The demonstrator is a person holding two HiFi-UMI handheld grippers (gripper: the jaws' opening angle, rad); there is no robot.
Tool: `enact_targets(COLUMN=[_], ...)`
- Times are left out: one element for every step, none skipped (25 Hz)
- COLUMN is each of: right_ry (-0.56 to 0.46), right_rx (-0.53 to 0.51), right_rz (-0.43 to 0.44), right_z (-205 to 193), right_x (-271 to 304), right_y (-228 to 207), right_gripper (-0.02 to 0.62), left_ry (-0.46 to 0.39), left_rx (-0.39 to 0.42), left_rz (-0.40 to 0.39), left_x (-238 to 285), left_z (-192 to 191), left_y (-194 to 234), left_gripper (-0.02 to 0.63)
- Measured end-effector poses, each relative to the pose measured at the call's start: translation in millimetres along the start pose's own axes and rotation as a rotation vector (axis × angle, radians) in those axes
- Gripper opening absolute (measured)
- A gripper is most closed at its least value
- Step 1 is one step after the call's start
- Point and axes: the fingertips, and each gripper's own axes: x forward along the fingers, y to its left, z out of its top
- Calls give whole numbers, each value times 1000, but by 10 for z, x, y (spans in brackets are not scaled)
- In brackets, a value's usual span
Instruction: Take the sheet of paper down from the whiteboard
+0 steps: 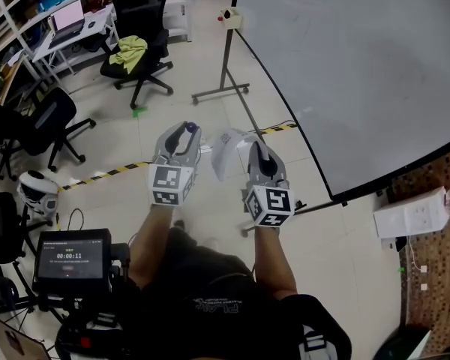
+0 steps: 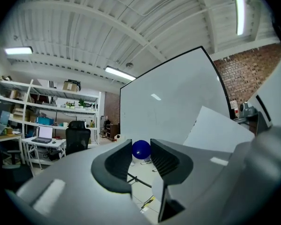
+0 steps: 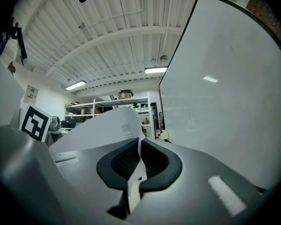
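Right gripper (image 3: 139, 149), its dark ribbed jaws pressed together on an edge of the thin white sheet of paper (image 3: 107, 128), holds that sheet in the air before the person, clear of the large white whiteboard (image 1: 360, 66), whose visible face looks bare. Left gripper (image 2: 141, 149) points level beside it, jaws spread with nothing between them. The taking-down itself looks done; at most the sheet is left to be set somewhere.

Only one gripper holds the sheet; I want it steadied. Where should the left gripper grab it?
Probably the free edge of the sheet of paper, from the left: the right gripper pinches its other side, and it curls toward the open left gripper.
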Motion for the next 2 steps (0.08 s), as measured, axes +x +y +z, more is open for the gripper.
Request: enact_targets(right_ry=[-4,-7], right_rx=[7,13], right_rz=[3,5], right_z=[18,37], right_x=[-9,-18], right_y=[4,9], right_gripper=[14,14], left_ry=[-4,-9], left_rx=[18,35], left_rz=[2,2], left_x=[-6,-11], left_z=[28,58], left_y=[-14,-30], left_gripper=[123,123])
